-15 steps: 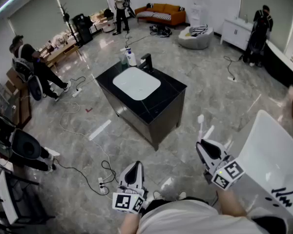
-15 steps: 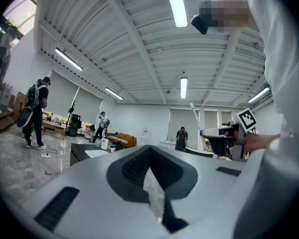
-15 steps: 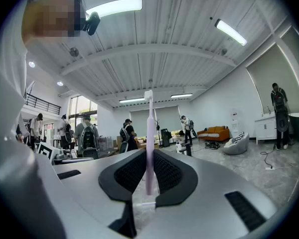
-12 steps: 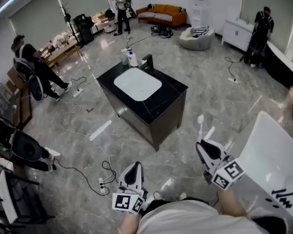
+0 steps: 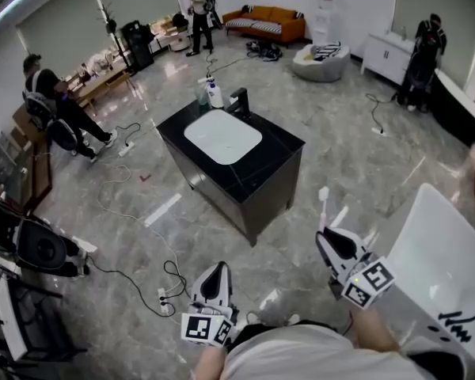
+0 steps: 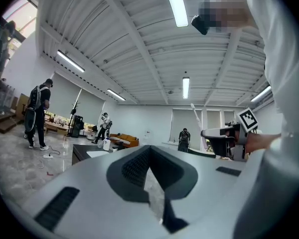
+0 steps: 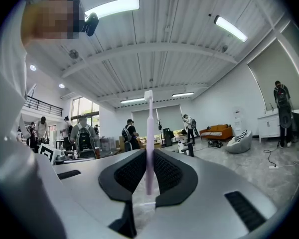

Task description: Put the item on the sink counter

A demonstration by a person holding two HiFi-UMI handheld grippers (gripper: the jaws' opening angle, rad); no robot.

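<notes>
One toothbrush (image 7: pixel 149 123) stands clamped in right gripper (image 7: pixel 148 159); left gripper (image 6: pixel 148 158)'s own view shows jaws together.

You stand in a large open hall: sink counter (image 5: pixel 263 169) mid-floor, sofa (image 5: pixel 274 16) beyond it, cables (image 5: pixel 172 272) left of it.

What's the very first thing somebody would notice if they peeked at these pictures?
Probably the big black sink counter with its white basin, standing alone in the middle of the shiny grey floor. Next, the pale toothbrush poking out from the right gripper, which is shut on it, at the lower right of the head view. Far back, an orange sofa pops against the white wall.
</notes>
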